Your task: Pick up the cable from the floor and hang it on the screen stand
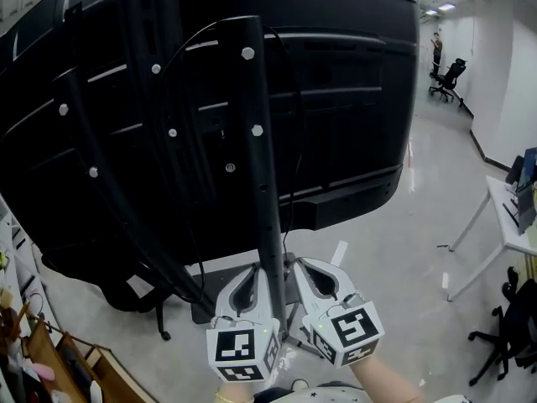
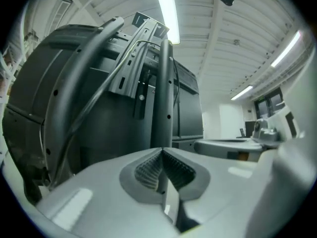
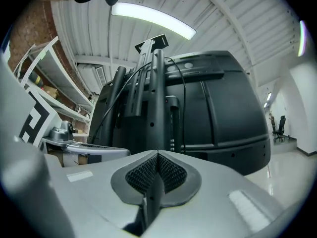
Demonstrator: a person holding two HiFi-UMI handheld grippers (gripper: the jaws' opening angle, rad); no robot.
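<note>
Glossy office floor [image 1: 394,250] | cable [image 1: 303,133] draped on screen stand [image 1: 260,141], above left gripper [image 1: 250,275], right gripper [image 1: 312,271] | both clenched, empty

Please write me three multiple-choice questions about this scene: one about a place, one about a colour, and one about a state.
1. Where are the left hand-held gripper and the right hand-held gripper relative to the upright post?
A) one on each side of it
B) both left of it
C) both above it

2. What colour is the back of the screen?
A) white
B) black
C) red

3. How do the right hand-held gripper's jaws stand?
A) wide apart
B) closed on the post
C) closed, nothing between

Answers: 1 A, the post runs down between them in the head view. 2 B, its whole rear shell is black. 3 C, the right gripper view shows the pads meeting with nothing between them.
</note>
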